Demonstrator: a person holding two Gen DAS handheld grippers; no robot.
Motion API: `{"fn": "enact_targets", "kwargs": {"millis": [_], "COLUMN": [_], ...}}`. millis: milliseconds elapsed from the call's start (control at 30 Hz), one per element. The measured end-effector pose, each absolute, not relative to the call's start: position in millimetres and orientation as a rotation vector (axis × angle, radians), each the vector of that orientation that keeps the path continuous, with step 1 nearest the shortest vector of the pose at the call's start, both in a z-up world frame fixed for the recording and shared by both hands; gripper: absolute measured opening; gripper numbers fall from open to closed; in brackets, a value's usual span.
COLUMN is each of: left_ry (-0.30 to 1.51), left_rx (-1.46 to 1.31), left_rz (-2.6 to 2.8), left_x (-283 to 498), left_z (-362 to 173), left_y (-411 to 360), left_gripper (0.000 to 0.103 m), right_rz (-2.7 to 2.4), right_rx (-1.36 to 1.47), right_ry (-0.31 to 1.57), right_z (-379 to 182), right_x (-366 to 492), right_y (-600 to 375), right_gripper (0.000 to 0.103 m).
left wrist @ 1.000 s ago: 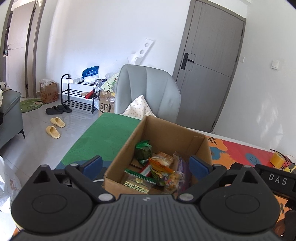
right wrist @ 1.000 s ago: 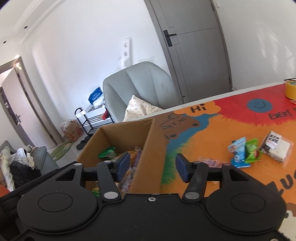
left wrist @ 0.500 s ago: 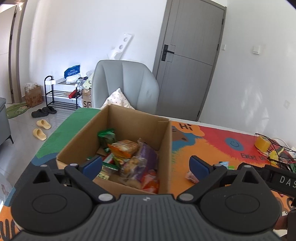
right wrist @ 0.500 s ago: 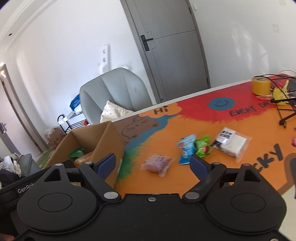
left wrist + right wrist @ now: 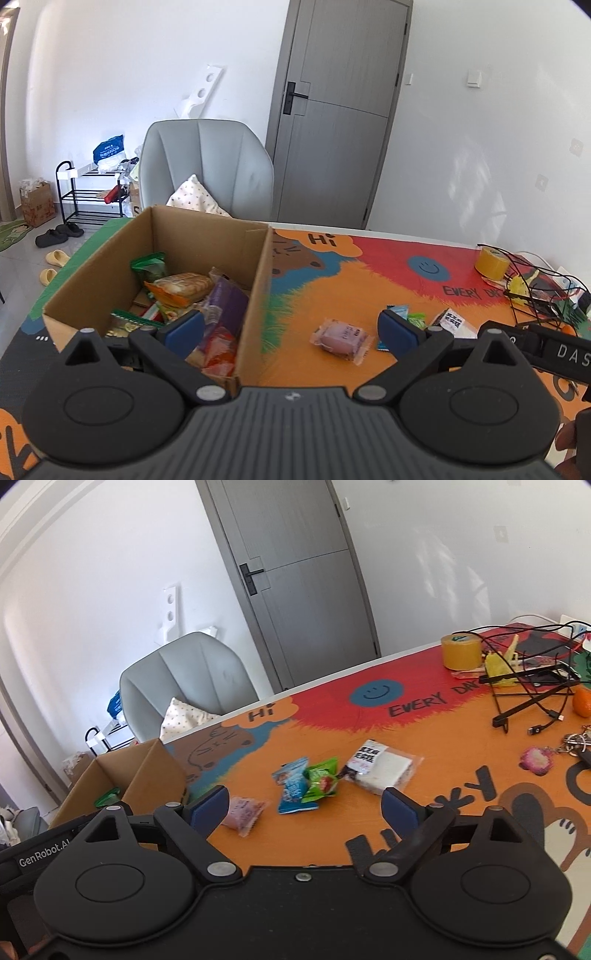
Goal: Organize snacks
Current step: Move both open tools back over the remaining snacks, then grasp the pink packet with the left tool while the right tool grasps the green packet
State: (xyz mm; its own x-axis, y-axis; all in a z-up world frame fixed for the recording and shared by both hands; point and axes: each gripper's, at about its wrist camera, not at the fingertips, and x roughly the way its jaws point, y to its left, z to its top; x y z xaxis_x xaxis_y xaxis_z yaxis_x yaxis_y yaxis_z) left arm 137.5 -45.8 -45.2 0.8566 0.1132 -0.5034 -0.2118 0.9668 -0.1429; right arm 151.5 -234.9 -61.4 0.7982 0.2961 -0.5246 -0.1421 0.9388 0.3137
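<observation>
Lettering on the table mat (image 5: 332, 834) read "Hi" in an orange cloud and "EVERY DA…" under a blue smiley; big black letters near the front edge were cut off by the right gripper (image 5: 309, 808). "GenRobot.AI" showed on the left gripper's body in the right wrist view, and "DAS" on the right gripper's body in the left wrist view. The clear-wrapped white cake (image 5: 382, 770) carried a black label with print too small to read.

The cardboard box (image 5: 255, 273) stood at the mat's left end, its right wall upright, packets heaped inside. On the open mat to its right lay four loose snacks: a pink packet (image 5: 243, 812) nearest the box, then a blue packet (image 5: 293, 784) and a green packet (image 5: 321, 779) touching each other, then the cake just beside them.

The right gripper's jaws had just been opening and stood wide apart with nothing between the pads, above bare orange mat in front of the snacks. The left gripper (image 5: 291, 330) also stood spread and empty, straddling the box's right wall. Cables (image 5: 532, 698) and a tape roll (image 5: 461, 651) crowded the far right corner.
</observation>
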Motion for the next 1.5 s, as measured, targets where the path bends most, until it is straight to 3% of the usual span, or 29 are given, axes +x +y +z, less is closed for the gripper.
{"fn": "enact_targets", "kwargs": {"millis": [133,400,700,1167,1500], "left_ry": [0.521,0.542,0.608,0.588,0.597], "left_rx": [-0.19,-0.164,-0.154,-0.121,-0.098], "left_rz": [0.156,0.106,0.104,0.145,0.125], "left_x": [145.1,163.5,195.1,225.9,230.7], "left_z": [-47.8,-55.3,-77.8,-79.2,-87.3], "left_y": [-53.9,-71.4,-78.5,-86.3,-99.8], "left_gripper": [0.1,0.1,0.098,0.097,0.091], "right_rz": [0.225,0.229,0.252,0.272,0.334], "right_rx": [0.258,0.26,0.282,0.33,0.375], "right_ry": [0.606,0.631,0.681,0.764,0.815], "right_z": [-64.6,-73.9,-90.8,-112.3,-127.1], "right_x": [154.8,168.7,195.3,240.1,256.1], "right_y": [-242.0,-249.3,-249.7,-252.9,-248.3], "right_gripper": [0.088,0.07,0.058,0.056,0.044]}}
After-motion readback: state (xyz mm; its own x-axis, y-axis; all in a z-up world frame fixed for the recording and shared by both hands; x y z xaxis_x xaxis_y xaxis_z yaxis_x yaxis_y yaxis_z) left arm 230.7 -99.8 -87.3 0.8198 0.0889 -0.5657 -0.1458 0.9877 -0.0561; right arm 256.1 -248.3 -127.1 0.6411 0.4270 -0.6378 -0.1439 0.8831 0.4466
